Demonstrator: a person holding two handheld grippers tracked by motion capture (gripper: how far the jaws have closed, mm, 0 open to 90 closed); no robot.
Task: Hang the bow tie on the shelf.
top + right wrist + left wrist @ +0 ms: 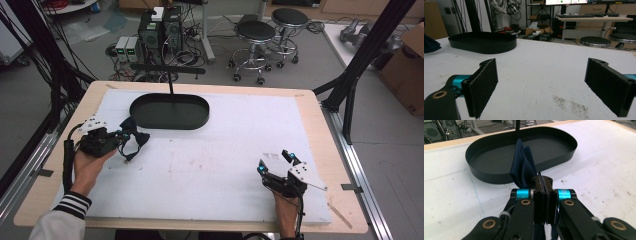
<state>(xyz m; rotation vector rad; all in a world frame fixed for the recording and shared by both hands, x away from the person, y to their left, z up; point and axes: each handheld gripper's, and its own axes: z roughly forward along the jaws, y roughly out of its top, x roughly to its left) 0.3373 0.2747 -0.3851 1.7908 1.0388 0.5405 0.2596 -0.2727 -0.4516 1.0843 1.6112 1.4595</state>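
On the table: we work over a white foam sheet (210, 170) that covers a pale wooden tabletop (320, 130).
Our left gripper (124, 141): we hold it at the left side of the sheet, its two black jaws pressed together on a dark navy fabric bow tie (133, 137); in the left gripper view the pads (539, 195) meet with cloth pinched between them.
Bow tie: its folded navy wing stands up just past the jaw tips (522, 166), while other parts of it hang down beside and below the jaws; whether it touches the sheet we cannot tell.
Black oval metal tray (145, 122): we see it at the far middle of the sheet, shallow-walled, with a thin black post rising at its back; the bow tie sits just in front of its near left rim, outside it (486, 178).
Our right gripper (278, 160): we hold it low at the near right of the sheet, well apart from the bow tie, jaws spread wide with nothing between them; the felt-lined pads (485, 85) show bare white sheet in the gap.
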